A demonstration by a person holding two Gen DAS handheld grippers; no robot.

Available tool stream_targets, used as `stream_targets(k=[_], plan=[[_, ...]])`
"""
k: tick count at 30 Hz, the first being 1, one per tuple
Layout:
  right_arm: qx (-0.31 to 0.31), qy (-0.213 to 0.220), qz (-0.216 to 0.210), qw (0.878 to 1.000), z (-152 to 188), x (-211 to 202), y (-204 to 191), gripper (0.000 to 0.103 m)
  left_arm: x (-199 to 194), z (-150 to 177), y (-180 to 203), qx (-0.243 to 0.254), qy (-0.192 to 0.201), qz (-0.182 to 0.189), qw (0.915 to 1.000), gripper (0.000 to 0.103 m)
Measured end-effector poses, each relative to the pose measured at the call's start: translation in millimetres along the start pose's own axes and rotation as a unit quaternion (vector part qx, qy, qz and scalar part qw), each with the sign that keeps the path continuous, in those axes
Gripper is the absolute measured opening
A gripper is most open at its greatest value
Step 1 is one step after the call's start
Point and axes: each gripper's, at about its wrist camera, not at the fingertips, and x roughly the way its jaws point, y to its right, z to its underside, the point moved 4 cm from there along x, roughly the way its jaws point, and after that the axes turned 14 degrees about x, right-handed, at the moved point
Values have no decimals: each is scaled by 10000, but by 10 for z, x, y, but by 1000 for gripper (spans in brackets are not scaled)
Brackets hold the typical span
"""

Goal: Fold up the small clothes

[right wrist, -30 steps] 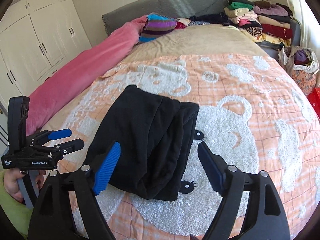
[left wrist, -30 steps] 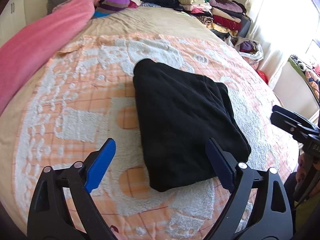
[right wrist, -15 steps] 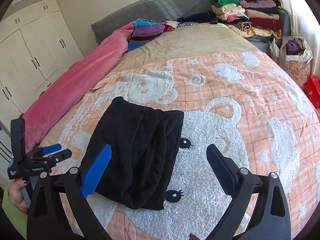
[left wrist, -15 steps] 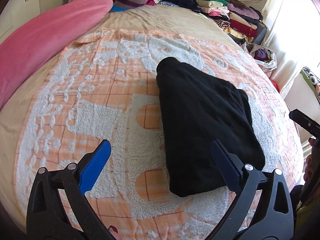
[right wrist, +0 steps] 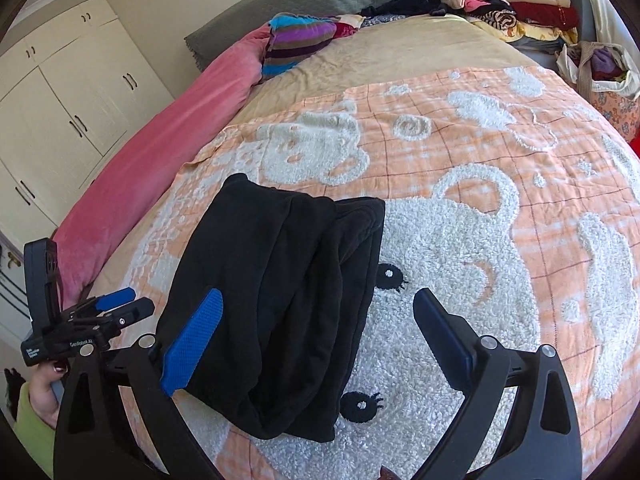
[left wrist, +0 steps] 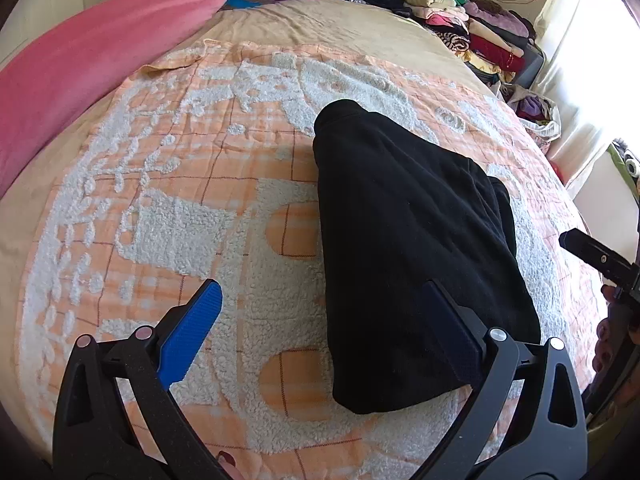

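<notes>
Right wrist view shows the black garment (right wrist: 276,304) lying on the orange bear blanket (right wrist: 500,240), already folded into a thick rectangular bundle with several stacked layers open along the side nearest this camera. It looks like soft, heavyish knit or fleece: limp, not slippery, likely to sag and slide out of its fold if lifted by one corner. My judgement is that the safest hold is a pinch through all layers at a near corner on each side, or along the rounded near end (left wrist: 384,396), so the stack moves as one piece.

Both tools are empty. The right hand-held gripper (right wrist: 316,332) stands spread wide, its blue pad over the near left part of the bundle and the other finger over bare blanket; its jaws have just been opening, and the garment lies below them but is not pinched. The left hand-held gripper (left wrist: 324,324) is equally spread, having likewise just opened, with the bundle's left edge passing between its fingers, ungripped.

Room is generous: bare blanket lies all round the bundle. The rolled pink duvet (left wrist: 92,64) runs along the bed's far left side, well apart, and stacked folded clothes (right wrist: 516,0) sit at the head of the bed, a likely place for the finished piece
</notes>
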Motion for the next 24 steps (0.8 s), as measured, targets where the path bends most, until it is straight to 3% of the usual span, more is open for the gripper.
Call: stream_targets(k=[13,24], plan=[[-55,-314,-154,9994,-120,337,-89,96,188,-123,64,7,-67,145,9999,93],[91,-736,-143,9971,-191,751,-2,96,516,-180,121,-191,-254,685,9971,93]])
